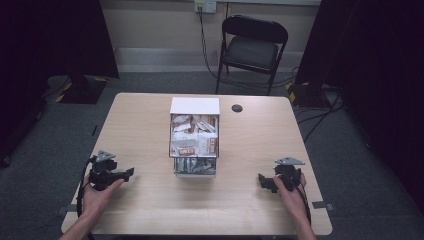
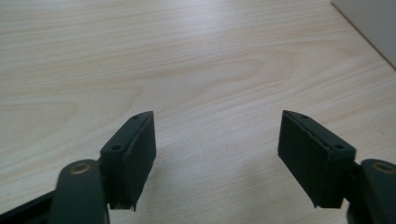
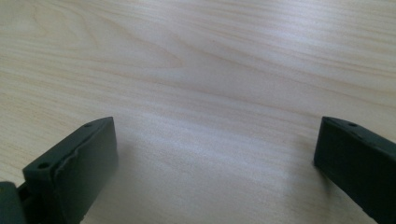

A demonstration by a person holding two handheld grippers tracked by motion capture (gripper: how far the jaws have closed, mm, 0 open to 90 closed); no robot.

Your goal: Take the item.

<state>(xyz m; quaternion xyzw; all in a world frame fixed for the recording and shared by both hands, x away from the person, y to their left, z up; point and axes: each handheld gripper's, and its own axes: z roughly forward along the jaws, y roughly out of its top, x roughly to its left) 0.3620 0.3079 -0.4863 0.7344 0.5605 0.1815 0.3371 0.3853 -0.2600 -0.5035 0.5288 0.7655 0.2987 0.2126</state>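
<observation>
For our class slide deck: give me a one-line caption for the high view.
A person rests an open left gripper and right gripper either side of a packet-filled drawer unit on a wooden table.

Pale smooth wood-grain table (image 1: pixel 145 130), matt black gripper (image 2: pixel 217 140) jaws

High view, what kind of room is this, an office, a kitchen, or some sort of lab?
Most likely a lab or recording space, not a home. A bare wooden table stands on grey carpet between dark curtains, with cables trailing across the floor and a lone folding chair by the wall.
</observation>
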